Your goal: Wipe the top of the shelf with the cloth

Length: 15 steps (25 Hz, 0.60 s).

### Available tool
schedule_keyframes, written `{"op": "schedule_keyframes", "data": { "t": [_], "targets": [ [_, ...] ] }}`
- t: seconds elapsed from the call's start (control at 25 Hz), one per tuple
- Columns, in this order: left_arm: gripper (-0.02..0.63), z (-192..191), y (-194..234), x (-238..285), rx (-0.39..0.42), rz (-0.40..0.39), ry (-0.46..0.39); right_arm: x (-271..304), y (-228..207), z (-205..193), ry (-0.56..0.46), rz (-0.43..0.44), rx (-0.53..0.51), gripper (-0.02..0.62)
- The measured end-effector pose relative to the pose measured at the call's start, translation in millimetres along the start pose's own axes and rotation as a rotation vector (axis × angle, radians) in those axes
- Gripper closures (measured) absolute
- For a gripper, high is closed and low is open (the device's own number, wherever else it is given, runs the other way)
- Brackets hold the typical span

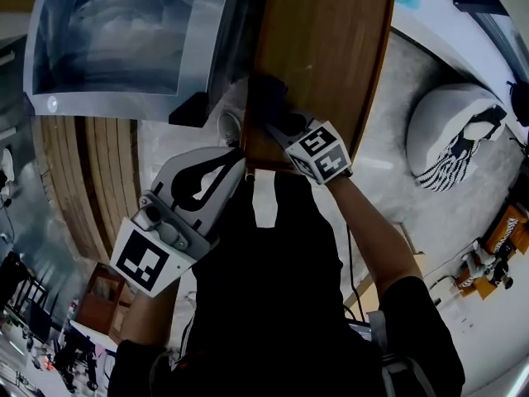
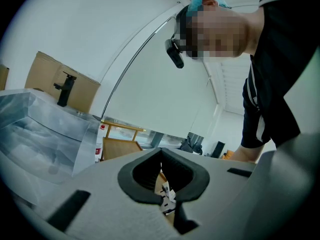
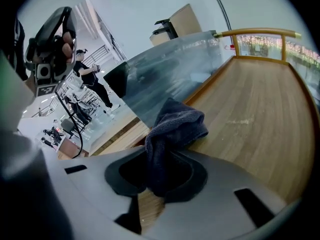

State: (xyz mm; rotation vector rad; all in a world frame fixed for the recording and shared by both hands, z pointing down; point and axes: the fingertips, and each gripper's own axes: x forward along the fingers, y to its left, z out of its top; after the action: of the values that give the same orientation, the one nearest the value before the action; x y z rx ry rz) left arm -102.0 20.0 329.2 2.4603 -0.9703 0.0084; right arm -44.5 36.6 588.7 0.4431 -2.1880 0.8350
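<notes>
**Cloth clamped on the near end of the shelf**

The right hand-held gripper (image 1: 279, 124) (image 3: 159, 176) has its jaws closed on a dark grey cloth (image 1: 266, 98) (image 3: 175, 129). The cloth bunches up between the pads and spills forward onto the wooden shelf (image 1: 326, 48) (image 3: 255, 109). It rests on the near end of the shelf top, towards its left edge. The rest of the boards run bare to the raised rail at the far end.

The left hand-held gripper (image 1: 221, 165) (image 2: 161, 156) hangs off the shelf to the near left, held in front of the person's chest and tilted up towards them. Its jaws are drawn together with nothing between them.

A clear plastic box (image 1: 116, 40) (image 3: 165, 76) stands just left of the shelf. A white cushion with a striped patch (image 1: 453, 131) lies on the floor well to the right.
</notes>
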Motion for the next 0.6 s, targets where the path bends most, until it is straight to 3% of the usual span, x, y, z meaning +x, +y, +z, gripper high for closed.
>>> {"op": "schedule_keyframes", "data": {
  "t": [0.6],
  "targets": [
    [0.586,6,-1,15,0.002,-0.017,0.005,-5,29,-30,0.056,0.101,0.054,0.522]
  ]
}}
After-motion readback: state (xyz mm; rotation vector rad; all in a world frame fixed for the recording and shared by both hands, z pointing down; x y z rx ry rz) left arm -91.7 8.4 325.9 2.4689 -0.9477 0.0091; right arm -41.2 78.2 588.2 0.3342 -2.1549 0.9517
